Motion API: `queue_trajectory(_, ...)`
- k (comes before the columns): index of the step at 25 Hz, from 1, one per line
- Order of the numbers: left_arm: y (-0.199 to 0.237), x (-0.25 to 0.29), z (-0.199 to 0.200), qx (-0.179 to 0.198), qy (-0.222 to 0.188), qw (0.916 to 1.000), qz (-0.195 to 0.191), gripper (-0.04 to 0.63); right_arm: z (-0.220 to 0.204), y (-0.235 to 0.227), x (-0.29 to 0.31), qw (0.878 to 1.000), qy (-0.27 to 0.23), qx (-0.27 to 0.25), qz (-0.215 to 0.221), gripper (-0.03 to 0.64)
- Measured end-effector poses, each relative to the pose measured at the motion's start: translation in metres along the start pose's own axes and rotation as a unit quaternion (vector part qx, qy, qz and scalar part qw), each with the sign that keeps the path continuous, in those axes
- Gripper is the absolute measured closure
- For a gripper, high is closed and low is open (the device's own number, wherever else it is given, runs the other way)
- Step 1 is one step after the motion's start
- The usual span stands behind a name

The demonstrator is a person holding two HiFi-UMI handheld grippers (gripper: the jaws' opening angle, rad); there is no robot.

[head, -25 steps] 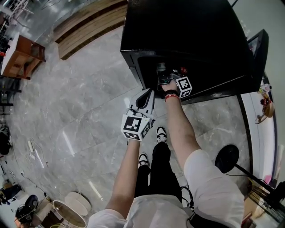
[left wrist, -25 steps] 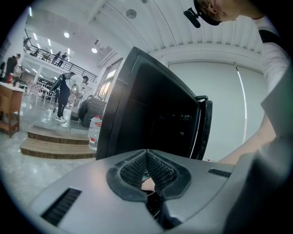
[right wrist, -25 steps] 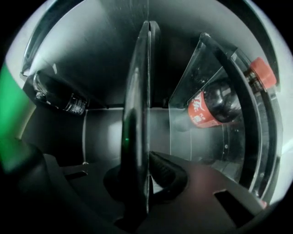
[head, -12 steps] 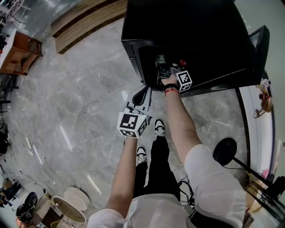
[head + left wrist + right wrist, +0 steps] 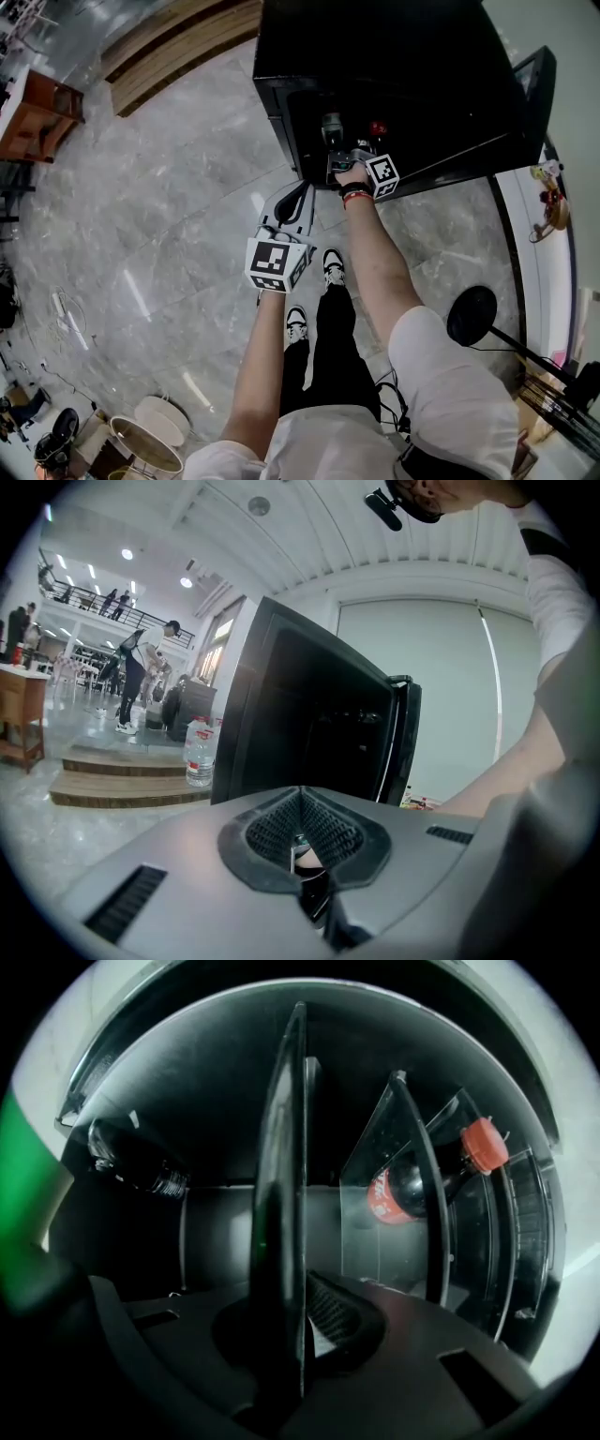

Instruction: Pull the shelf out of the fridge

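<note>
Shelf [image 5: 279, 1176] pinched in right gripper [image 5: 292, 1344] jaws, left gripper [image 5: 302, 803] jaws together

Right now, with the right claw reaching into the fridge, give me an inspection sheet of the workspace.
Surface: glossy grey marble floor.
Job's things: black fridge, open; glass shelf inside it, seen edge-on.
Clutter: cola bottle and a dark bottle inside the fridge.
Grippers: right claw shut on the shelf's front edge; left claw shut, empty, outside the fridge.
Cables: what look like thin cords on the floor, far left.
Surroundings: wooden steps, round-based stand, people in the distance.
</note>
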State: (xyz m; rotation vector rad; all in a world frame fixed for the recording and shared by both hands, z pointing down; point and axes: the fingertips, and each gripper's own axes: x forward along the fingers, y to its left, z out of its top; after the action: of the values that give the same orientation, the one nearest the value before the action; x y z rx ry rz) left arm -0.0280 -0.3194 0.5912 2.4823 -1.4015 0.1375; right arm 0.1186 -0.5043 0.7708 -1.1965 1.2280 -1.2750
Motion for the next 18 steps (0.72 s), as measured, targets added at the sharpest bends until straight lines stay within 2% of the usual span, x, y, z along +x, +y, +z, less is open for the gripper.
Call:
queue_trajectory(10,-0.005,-0.011,-0.004,0.009,0.009,0.9999,-0.011,0.577,-0.002,0.001,-0.02,1.0,-0.002,-0.001,0.001,0.586)
queue_trajectory(18,-0.01,-0.017,0.002,0.002,0.007,0.9998,-0.018,0.577,-0.008,0.001,-0.042,1.0,-0.003,0.0,-0.001,0.586)
